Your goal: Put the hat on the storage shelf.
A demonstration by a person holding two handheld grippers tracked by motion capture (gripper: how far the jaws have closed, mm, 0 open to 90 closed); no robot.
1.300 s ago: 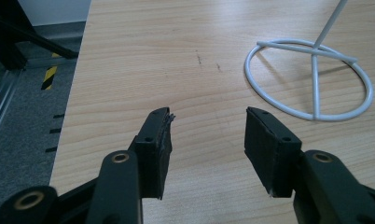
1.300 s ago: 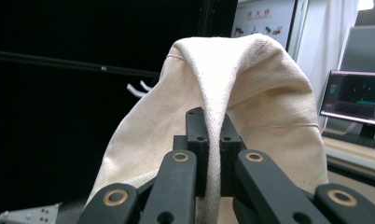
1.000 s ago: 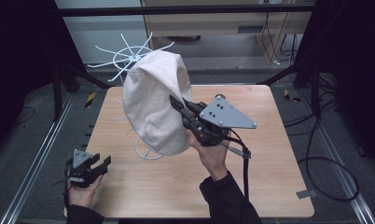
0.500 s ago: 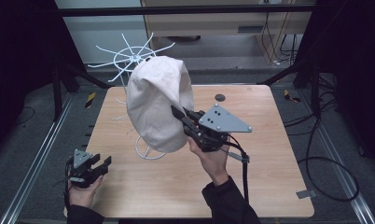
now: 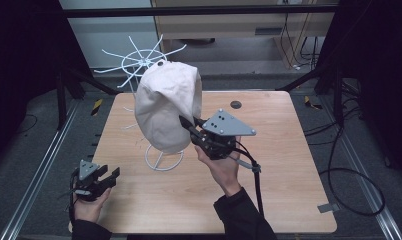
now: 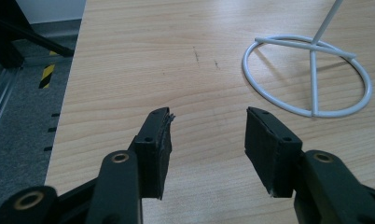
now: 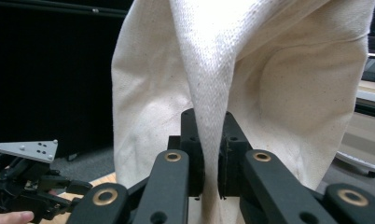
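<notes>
We are lowering the bag [image 5: 170, 110] over the rack [image 5: 139, 62]; our right gripper [image 7: 210, 154] is pinching its fabric, jaws just easing; it is hanging lower now; our left gripper [image 6: 208, 140] is waiting open, empty.

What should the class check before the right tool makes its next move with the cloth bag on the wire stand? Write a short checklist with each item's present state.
1. Right tool grips a fold of the cloth bag: ok; the fold sits between the pads, though the jaws have just been opening slightly.
2. Bag draped over the wire stand: ok.
3. Stand's ring base flat on the table: ok.
4. Left tool open, holding nothing: ok.
5. Bag hooked on a prong: cannot tell.
</notes>
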